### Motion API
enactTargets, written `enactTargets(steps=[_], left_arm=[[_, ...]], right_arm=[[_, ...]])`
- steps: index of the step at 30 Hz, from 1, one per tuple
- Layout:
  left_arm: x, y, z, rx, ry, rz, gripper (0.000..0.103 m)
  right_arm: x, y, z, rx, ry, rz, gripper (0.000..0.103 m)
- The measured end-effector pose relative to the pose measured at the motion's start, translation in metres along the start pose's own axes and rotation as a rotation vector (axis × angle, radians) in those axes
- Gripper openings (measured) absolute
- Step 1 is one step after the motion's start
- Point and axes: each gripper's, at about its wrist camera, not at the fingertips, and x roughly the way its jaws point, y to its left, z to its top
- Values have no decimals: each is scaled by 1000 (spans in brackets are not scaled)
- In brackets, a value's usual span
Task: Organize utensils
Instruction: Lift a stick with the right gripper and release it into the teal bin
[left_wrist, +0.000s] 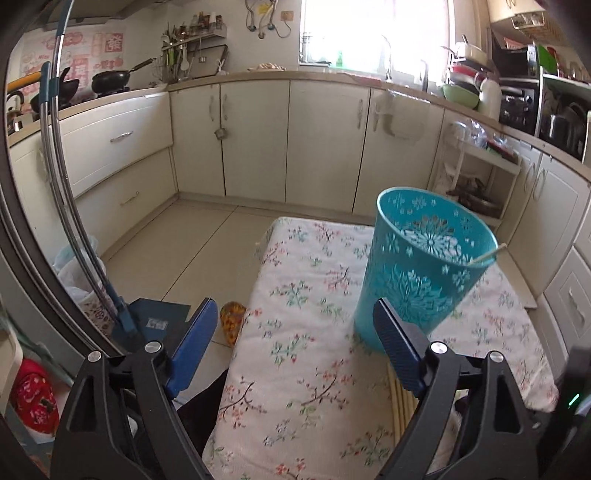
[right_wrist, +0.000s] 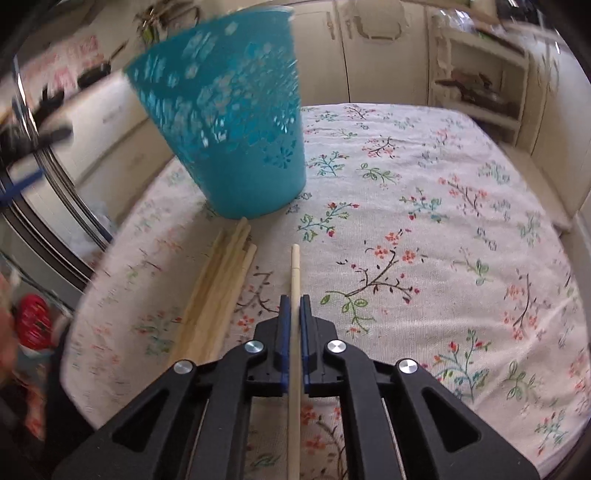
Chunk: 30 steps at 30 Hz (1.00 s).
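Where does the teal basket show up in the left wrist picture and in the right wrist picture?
Left wrist view: the teal basket stands right of centre on the floral cloth, just beyond the open left claw.
Right wrist view: it sits upper left, tilted by the lens, past the loose chopsticks.
Shared landmark: the white open shelf unit against the cabinets behind the table.

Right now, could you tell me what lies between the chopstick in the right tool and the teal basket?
Only bare floral cloth separates the chopstick from the teal basket, per the right wrist view.
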Motion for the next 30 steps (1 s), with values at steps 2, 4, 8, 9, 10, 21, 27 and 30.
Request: enactTargets(steps=[2, 4, 8, 9, 10, 21, 27, 30], left_arm=[[1, 2, -5, 5, 16, -6, 82], [3, 5, -10, -1, 39, -14, 83], [6, 5, -16, -13, 74, -31, 83], [5, 4, -16, -13, 76, -34, 83], [4, 3, -16, -11, 76, -36, 83], [-5, 6, -18, -35, 78, -52, 85], [0, 19, -19, -74, 85, -47, 85], [3, 23, -20, -89, 94, -45, 85]], right_arm=[[-25, -4, 8, 43, -54, 92, 6], [-47, -2, 18, 70, -108, 173, 6], [-88, 8, 57, 94, -235, 311, 6], [-95, 14, 69, 90, -267, 338, 6], [-102, 19, 81, 82, -300, 360, 6], [-75, 70, 203, 51, -614, 291, 6], [-23, 66, 207, 51, -521, 198, 7], [-18, 63, 197, 33, -484, 184, 7]])
